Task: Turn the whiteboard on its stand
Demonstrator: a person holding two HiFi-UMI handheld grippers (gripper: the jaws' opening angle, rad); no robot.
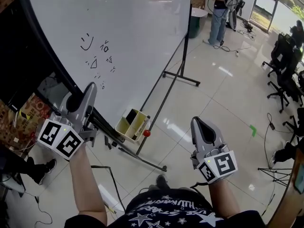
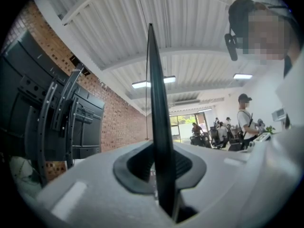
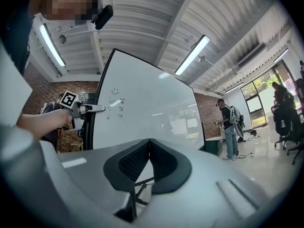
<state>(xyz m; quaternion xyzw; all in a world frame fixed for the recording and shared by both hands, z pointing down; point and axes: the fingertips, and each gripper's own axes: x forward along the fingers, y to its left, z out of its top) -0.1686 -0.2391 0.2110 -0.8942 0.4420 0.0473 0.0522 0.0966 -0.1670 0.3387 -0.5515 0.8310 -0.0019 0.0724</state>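
Glossy pale floor (image 1: 213,94) fills the open office, with a brick wall (image 2: 116,122) on one side, black office chairs (image 1: 285,75) along the far windows and a person (image 1: 219,8) standing in the distance. Close in front of the person holding the tools stands the whiteboard (image 1: 133,42), a large white panel in a black frame (image 2: 154,94) carried on a black wheeled stand (image 1: 180,75). Seen from the right gripper view, the board is upright, wider than tall, so its long axis runs level with the floor, and its written face, with a few black scribbles near the left side, is turned toward the person. In the head view, its near side edge runs as a dark diagonal from the top left down toward the centre. A yellowish tray (image 1: 124,127) hangs at the board's lower edge, and a red knob (image 1: 147,133) sits just beside it on the stand. The left tool (image 1: 89,90) is clamped onto the board's near side edge: in the left gripper view the thin black frame rises straight up from between the nearly closed jaws toward the ceiling, pads pressed against both of its faces. The right tool (image 1: 198,123) hangs in the air over the floor, well apart from the board, its jaws closed tip to tip with nothing between them.
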